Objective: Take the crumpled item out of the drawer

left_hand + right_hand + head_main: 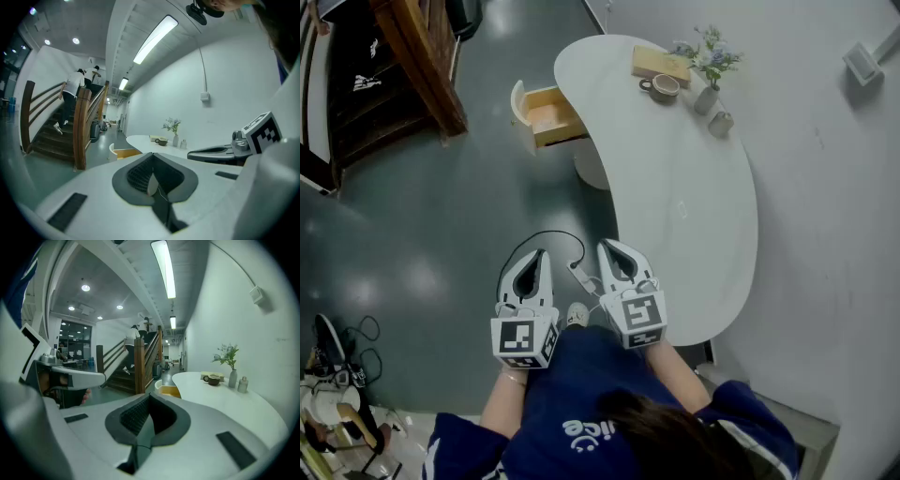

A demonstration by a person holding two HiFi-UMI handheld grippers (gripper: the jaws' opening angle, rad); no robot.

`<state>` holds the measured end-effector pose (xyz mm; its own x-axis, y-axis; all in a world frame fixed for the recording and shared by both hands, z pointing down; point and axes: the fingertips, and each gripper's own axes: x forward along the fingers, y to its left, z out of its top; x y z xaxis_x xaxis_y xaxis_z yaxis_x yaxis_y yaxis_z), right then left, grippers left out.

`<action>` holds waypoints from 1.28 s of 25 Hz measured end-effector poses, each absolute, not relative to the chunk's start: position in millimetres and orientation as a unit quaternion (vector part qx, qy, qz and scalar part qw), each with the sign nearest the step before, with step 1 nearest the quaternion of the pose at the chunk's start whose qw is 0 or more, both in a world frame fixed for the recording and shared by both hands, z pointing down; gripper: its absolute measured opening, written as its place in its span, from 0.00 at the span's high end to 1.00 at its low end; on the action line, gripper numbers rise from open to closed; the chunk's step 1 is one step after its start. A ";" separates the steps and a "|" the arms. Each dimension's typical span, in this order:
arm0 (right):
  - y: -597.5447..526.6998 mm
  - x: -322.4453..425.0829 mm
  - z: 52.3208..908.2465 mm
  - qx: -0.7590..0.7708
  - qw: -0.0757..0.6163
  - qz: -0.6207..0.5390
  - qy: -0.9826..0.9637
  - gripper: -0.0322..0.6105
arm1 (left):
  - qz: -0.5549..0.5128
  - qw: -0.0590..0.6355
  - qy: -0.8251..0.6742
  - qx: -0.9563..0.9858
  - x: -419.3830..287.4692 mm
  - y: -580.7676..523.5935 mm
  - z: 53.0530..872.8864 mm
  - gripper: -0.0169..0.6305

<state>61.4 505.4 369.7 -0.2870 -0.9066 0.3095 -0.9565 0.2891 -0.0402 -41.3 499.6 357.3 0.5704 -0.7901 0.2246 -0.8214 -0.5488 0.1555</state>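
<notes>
The open wooden drawer (547, 116) sticks out of the far left side of the white curved table (694, 216). It also shows in the left gripper view as a drawer (123, 152) and in the right gripper view as a drawer (168, 390). I see no crumpled item in the drawer from here. My left gripper (541, 255) and right gripper (613, 247) are held side by side close to the body, well short of the drawer. Both are shut with nothing between the jaws, as seen at the left gripper (152, 180) and right gripper (147, 423).
On the table's far end are a wooden tray (660, 64), a cup (664, 86), a vase with flowers (708, 92) and a small bottle (721, 123). A wooden staircase (417, 56) stands to the left. A black cable (551, 236) lies on the floor by the grippers.
</notes>
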 end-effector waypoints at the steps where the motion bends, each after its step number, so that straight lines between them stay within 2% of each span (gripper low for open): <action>1: 506.1 63.9 373.2 0.588 0.122 0.104 -0.793 0.94 | 0.063 0.122 -0.461 0.877 -41.1 500.4 357.4 0.97; 5: 509.3 66.5 381.2 0.589 0.135 0.101 -0.791 0.94 | 0.059 0.127 -0.470 0.871 -46.3 501.3 359.0 0.97; 10: 507.7 61.7 379.0 0.584 0.110 0.114 -0.796 0.94 | 0.058 0.128 -0.478 0.867 -53.8 497.7 359.2 0.97; 20: 476.0 62.9 381.4 0.584 0.114 0.112 -0.796 0.94 | 0.052 0.114 -0.463 0.878 -46.7 468.5 354.5 0.97; 32: 361.5 63.1 402.1 0.598 0.128 0.145 -0.778 0.94 | 0.062 0.133 -0.428 0.892 -48.6 343.4 377.0 0.97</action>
